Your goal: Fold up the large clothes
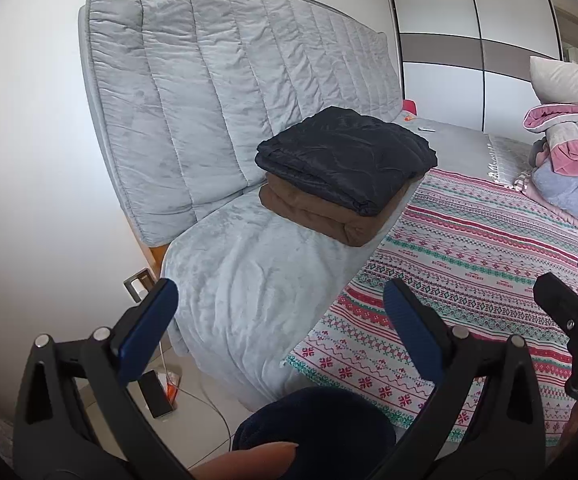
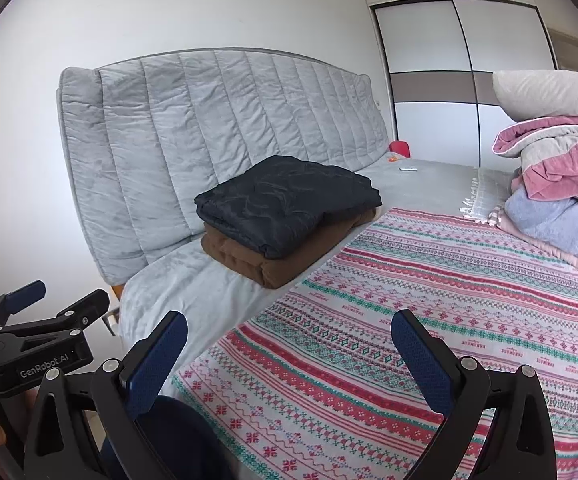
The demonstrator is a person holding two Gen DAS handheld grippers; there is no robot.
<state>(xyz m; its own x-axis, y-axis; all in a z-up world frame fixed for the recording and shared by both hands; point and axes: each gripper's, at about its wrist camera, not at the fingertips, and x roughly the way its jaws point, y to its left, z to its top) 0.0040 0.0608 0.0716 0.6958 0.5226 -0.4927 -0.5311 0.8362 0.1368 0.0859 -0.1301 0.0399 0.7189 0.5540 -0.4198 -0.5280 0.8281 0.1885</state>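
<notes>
Both the left gripper (image 1: 281, 332) and right gripper (image 2: 289, 364) are held above the near edge of the bed (image 2: 409, 320), jaws spread wide and empty. Two folded garments, black (image 2: 289, 208) over brown (image 2: 249, 256), are stacked at the left; an unfolded pile (image 2: 557, 184), probably awaiting folding, is heaped far right.

We are in a home bedroom.
We see a bed (image 2: 193, 288) with a padded grey headboard (image 2: 209, 136), a patterned blanket (image 2: 429, 300), a pillow (image 2: 549, 92) atop piled bedding (image 2: 561, 176), and a sliding-door wardrobe (image 2: 449, 80) against white walls.
</notes>
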